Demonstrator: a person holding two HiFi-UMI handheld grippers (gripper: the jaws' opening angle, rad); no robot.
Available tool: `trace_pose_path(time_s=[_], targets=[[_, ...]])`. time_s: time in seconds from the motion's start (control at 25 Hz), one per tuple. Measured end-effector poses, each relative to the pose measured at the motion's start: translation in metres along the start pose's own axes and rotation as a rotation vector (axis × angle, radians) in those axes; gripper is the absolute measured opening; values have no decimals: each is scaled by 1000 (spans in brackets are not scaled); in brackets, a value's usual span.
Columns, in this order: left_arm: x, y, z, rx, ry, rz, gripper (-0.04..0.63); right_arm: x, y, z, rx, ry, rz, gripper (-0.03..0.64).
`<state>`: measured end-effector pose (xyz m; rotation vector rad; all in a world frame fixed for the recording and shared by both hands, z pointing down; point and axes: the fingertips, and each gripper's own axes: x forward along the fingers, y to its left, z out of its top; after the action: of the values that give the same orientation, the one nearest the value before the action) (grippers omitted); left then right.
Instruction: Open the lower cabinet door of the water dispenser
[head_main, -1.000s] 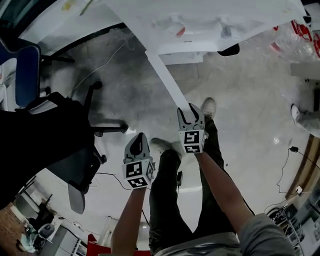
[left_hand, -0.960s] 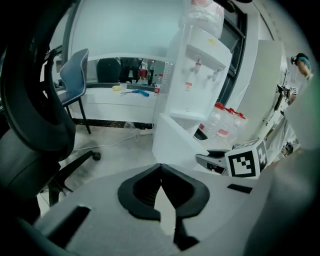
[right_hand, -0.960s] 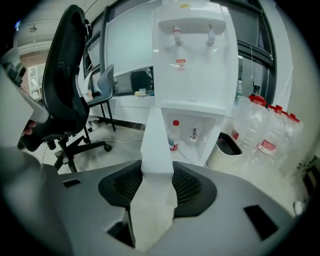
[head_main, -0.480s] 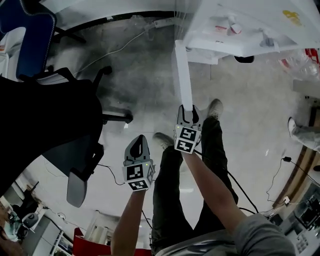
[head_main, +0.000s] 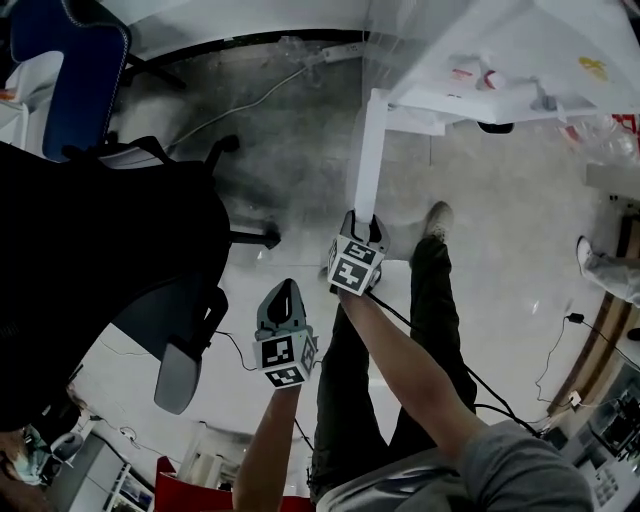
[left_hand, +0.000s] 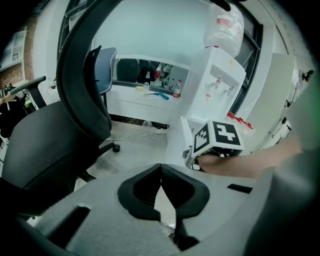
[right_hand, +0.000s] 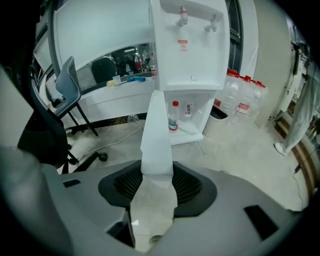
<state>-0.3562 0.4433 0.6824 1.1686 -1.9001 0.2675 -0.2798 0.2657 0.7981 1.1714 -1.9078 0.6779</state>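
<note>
The white water dispenser (head_main: 500, 60) stands at the top right of the head view. Its lower cabinet door (head_main: 367, 150) is swung out towards me, edge on. My right gripper (head_main: 361, 222) is shut on the door's free edge. In the right gripper view the door (right_hand: 156, 135) runs up from between the pads of the right gripper (right_hand: 157, 172) to the dispenser (right_hand: 190, 45). The open cabinet holds a small bottle (right_hand: 173, 116). My left gripper (head_main: 285, 292) hangs lower left of the right one, over the floor, shut and holding nothing. The left gripper (left_hand: 161, 167) shows its tips touching.
A black office chair (head_main: 120, 260) fills the left side, close to my left gripper. A blue chair (head_main: 75, 70) stands behind it. A cable (head_main: 230, 115) lies on the floor. Large water bottles (right_hand: 240, 100) and a bin (right_hand: 218, 112) stand right of the dispenser. My legs (head_main: 350, 400) are below.
The door has swung further out and to the left, with my right gripper still on its edge and rolled. My left gripper has drifted a little down and right.
</note>
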Motion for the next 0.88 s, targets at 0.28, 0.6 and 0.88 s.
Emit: trace_pose_path(time_s=[0.28,0.6,0.88], targets=[[-27,-1,28,7,-11,-8,9,2,33,-2,82,157,-41,187],[-44,12,58,33,-42,-17,9,-1,46,4,119,250,-32,187],[-56,4,75,41,-64,-45,9,-44,48,21,29,170,79,178]])
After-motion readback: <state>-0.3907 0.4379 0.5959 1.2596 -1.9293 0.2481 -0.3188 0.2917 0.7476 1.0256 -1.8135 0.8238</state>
